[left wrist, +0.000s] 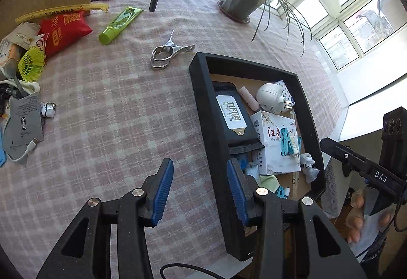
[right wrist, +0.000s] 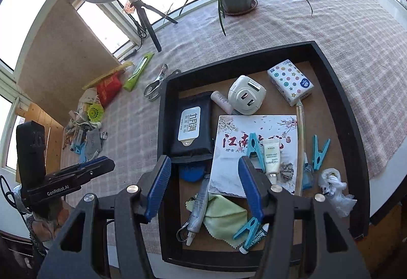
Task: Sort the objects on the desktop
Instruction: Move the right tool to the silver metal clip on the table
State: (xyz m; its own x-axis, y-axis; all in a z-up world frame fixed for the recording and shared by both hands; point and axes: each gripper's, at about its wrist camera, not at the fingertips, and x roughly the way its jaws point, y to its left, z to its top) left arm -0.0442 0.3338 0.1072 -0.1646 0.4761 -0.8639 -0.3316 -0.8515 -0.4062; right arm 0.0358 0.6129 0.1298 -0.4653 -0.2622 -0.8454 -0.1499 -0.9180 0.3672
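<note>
The left claw is spread and grips nothing, straddling the near left wall of the black tray on the worktop. The right claw is likewise spread and bare above the tray's near half, over a white box. A metal clip lies just beyond the tray's far left corner, a green tube farther left.

A black rectangular tray lies on the checked counter, holding a black wipes pack, a white plug adapter, a dotted tissue packet, a white printed box and 3 teal clothespins (1 on the box). Outside it, on the cloth, lie a metal spring clamp and a green tube, flat, well apart.
</note>
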